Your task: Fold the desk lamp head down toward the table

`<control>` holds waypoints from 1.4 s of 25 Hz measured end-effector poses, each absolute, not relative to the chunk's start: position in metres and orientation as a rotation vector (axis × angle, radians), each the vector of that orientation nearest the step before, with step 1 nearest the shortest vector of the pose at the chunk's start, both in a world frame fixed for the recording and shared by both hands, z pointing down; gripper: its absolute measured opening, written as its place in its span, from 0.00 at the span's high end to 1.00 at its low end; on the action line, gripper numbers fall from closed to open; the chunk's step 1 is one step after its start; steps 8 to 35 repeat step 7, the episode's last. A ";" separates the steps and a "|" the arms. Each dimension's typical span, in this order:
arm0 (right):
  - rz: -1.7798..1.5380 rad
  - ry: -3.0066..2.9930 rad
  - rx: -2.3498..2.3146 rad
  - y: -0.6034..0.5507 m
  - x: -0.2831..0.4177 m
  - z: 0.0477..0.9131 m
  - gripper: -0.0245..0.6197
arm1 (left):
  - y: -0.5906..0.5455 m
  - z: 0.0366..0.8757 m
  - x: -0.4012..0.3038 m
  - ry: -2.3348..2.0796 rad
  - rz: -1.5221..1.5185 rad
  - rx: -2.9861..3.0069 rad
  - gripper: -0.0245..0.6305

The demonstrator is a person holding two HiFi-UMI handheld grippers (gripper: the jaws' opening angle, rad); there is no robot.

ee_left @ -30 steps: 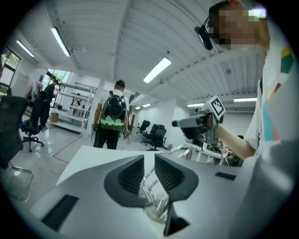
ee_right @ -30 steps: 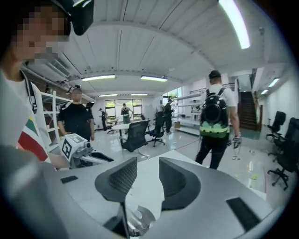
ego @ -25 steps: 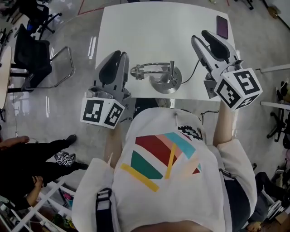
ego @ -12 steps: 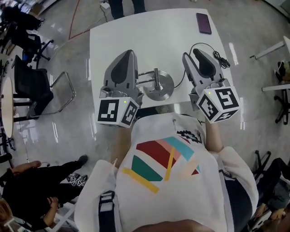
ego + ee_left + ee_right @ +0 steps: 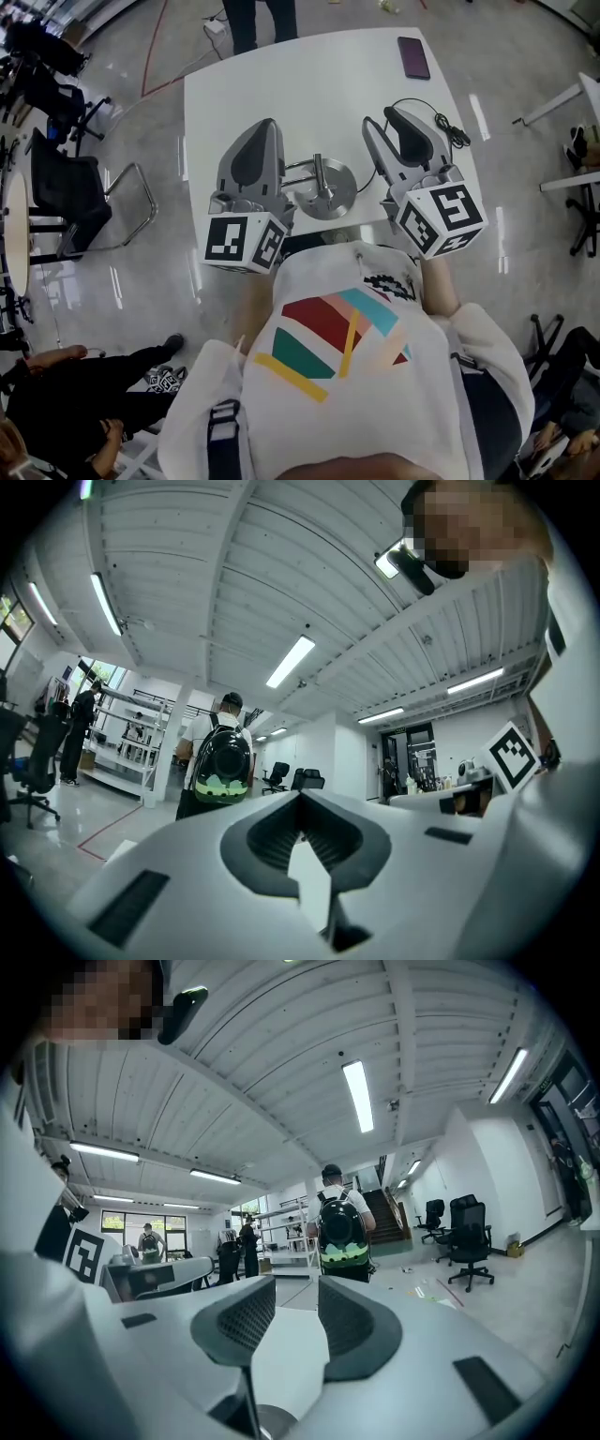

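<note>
While desk lamp (image 5: 328,195) lies between left gripper (image 5: 263,127) and right gripper (image 5: 385,121), outside jaws

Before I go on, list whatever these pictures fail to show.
- Head of the lamp: in the head view the left gripper covers the arm's far end, so its fold angle is unreadable.
- Cable: in the head view its run toward the lamp passes behind the right gripper.
- Phone screen: too small to read in the head view.
</note>
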State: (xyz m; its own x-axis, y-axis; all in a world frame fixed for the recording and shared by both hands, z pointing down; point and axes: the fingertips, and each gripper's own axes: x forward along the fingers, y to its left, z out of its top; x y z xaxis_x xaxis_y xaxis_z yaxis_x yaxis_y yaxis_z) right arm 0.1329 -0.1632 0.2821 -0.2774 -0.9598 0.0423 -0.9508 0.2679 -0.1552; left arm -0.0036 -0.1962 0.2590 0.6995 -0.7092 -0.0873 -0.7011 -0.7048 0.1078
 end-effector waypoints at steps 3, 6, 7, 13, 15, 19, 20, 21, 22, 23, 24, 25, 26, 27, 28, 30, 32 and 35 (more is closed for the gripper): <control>-0.228 2.467 -1.842 -0.164 0.131 0.284 0.73 | -0.196 0.261 -0.004 -1.181 -0.187 2.835 0.89; -0.247 2.481 -1.824 -0.163 0.128 0.289 0.73 | -0.196 0.265 -0.005 -1.174 -0.181 2.832 0.89; -0.254 2.485 -1.820 -0.163 0.127 0.291 0.73 | -0.196 0.266 -0.005 -1.171 -0.178 2.830 0.89; -0.254 2.485 -1.820 -0.163 0.127 0.291 0.73 | -0.196 0.266 -0.005 -1.171 -0.178 2.830 0.89; -0.254 2.485 -1.820 -0.163 0.127 0.291 0.73 | -0.196 0.266 -0.005 -1.171 -0.178 2.830 0.89; -0.254 2.485 -1.820 -0.163 0.127 0.291 0.73 | -0.196 0.266 -0.005 -1.171 -0.178 2.830 0.89; -0.254 2.485 -1.820 -0.163 0.127 0.291 0.73 | -0.196 0.266 -0.005 -1.171 -0.178 2.830 0.89; -0.254 2.485 -1.820 -0.163 0.127 0.291 0.73 | -0.196 0.266 -0.005 -1.171 -0.178 2.830 0.89; -0.254 2.485 -1.820 -0.163 0.127 0.291 0.73 | -0.196 0.266 -0.005 -1.171 -0.178 2.830 0.89; -0.254 2.485 -1.820 -0.163 0.127 0.291 0.73 | -0.196 0.266 -0.005 -1.171 -0.178 2.830 0.89; -0.254 2.485 -1.820 -0.163 0.127 0.291 0.73 | -0.196 0.266 -0.005 -1.171 -0.178 2.830 0.89; -0.254 2.485 -1.820 -0.163 0.127 0.291 0.73 | -0.196 0.266 -0.005 -1.171 -0.178 2.830 0.89; -0.254 2.485 -1.820 -0.163 0.127 0.291 0.73 | -0.196 0.266 -0.005 -1.171 -0.178 2.830 0.89; -0.254 2.485 -1.820 -0.163 0.127 0.291 0.73 | -0.196 0.266 -0.005 -1.171 -0.178 2.830 0.89; -0.254 2.485 -1.820 -0.163 0.127 0.291 0.73 | -0.196 0.266 -0.005 -1.171 -0.178 2.830 0.89; -0.254 2.485 -1.820 -0.163 0.127 0.291 0.73 | -0.196 0.266 -0.005 -1.171 -0.178 2.830 0.89; -0.254 2.485 -1.820 -0.163 0.127 0.291 0.73 | -0.196 0.266 -0.005 -1.171 -0.178 2.830 0.89; -0.254 2.485 -1.820 -0.163 0.127 0.291 0.73 | -0.196 0.266 -0.005 -1.171 -0.178 2.830 0.89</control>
